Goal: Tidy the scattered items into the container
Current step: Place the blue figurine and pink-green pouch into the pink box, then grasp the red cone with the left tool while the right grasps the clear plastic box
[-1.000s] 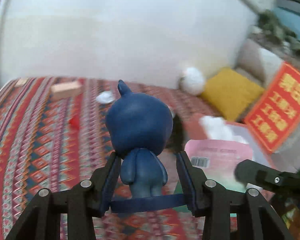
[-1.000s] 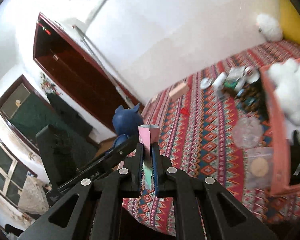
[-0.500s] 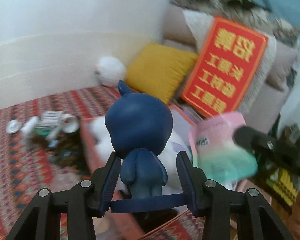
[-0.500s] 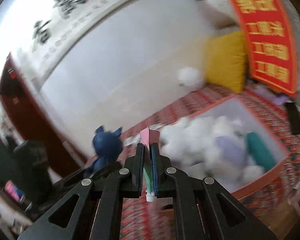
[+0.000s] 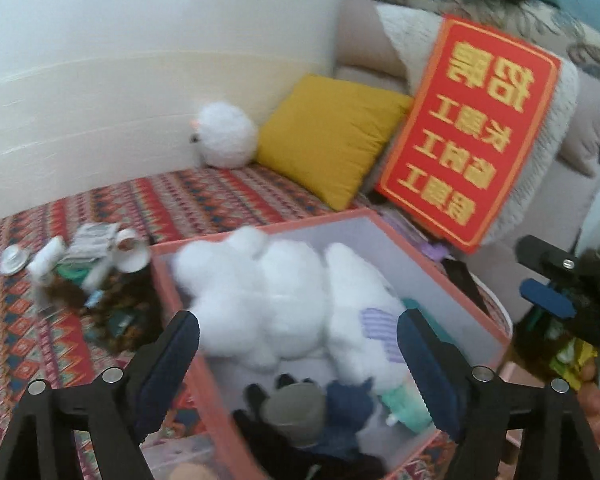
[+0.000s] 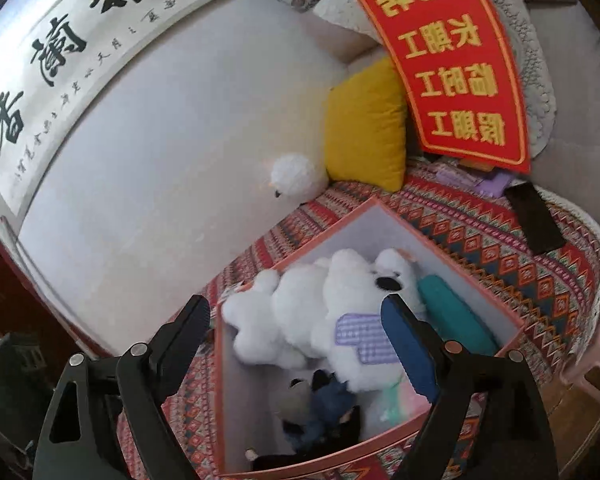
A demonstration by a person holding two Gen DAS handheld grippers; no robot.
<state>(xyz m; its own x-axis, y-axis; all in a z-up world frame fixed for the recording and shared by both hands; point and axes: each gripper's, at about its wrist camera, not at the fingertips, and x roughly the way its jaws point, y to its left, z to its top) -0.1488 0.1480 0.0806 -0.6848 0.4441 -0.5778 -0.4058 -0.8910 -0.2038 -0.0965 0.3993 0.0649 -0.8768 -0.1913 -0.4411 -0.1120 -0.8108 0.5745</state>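
The pink-rimmed box (image 5: 260, 229) (image 6: 219, 392) stands on the patterned cloth, holding a big white plush (image 5: 284, 300) (image 6: 332, 304). The blue figure (image 5: 348, 404) (image 6: 328, 404) lies in the box's near corner, free of any grip. Beside it lies the pink-and-green tube (image 5: 404, 406) (image 6: 400, 400). My left gripper (image 5: 298, 344) hangs open and empty over the box. My right gripper (image 6: 296, 332) is also open and empty above it, and shows at the right edge of the left wrist view (image 5: 548, 280). Several small scattered items (image 5: 88, 260) lie left of the box.
A yellow cushion (image 5: 332, 136), a red sign with gold characters (image 5: 468, 128) and a round white plush (image 5: 224, 136) line the back. A teal item (image 6: 452, 320) is in the box. A black flat device (image 6: 536, 220) lies on the cloth. A pink stool (image 6: 596, 360) stands at right.
Both grippers opened over the box. The blue figure left the left gripper and the pink-green tube left the right one; both now lie in the box.
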